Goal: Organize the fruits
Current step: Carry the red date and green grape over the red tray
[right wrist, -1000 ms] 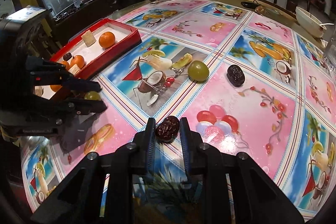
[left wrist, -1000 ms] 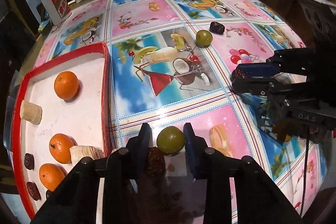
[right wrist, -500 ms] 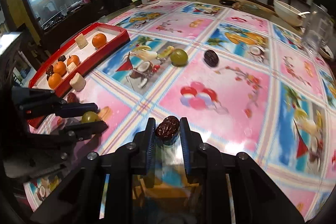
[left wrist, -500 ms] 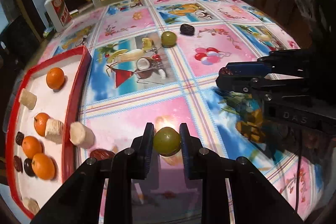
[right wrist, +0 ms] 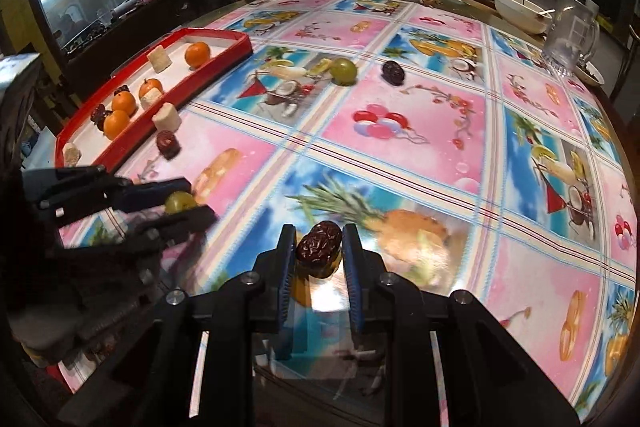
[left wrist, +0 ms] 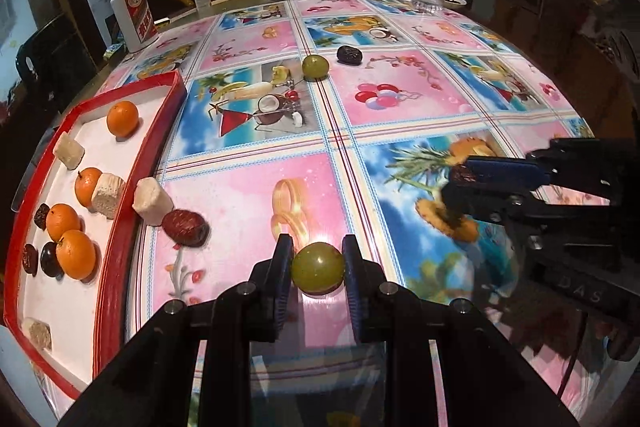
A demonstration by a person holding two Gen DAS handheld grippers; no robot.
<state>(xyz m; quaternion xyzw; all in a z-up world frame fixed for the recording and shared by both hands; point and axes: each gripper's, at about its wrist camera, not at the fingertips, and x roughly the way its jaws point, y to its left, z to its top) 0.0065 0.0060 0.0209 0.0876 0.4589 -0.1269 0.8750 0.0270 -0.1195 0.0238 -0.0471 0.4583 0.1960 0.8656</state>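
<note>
- The left claw [left wrist: 317, 269] is clenched on a green fruit [left wrist: 317, 269], held above the desk [left wrist: 420, 131], so one fruit is picked up but not yet put away.
- The right claw [right wrist: 319, 247] is clenched on a wrinkled red date [right wrist: 319, 247], likewise held clear of the desk; in the left wrist view it sits off to the right of the left claw.
- The red tray [left wrist: 120, 211], to the left of the left claw, already holds several oranges [left wrist: 122, 113], a few pale cut chunks and some dark dates (this part looks done).
- Left on the desk: a pale chunk [left wrist: 152, 201] touching the tray's outer wall and a loose date [left wrist: 185, 227] just beside it, both ahead and left of the left claw.
- Also left, well ahead of both claws: a second green fruit [left wrist: 315, 67] and a dark date [left wrist: 349, 55] near each other.
- My judgement: roughly midway, with two pieces in hand to deliver and four more to collect.
</note>
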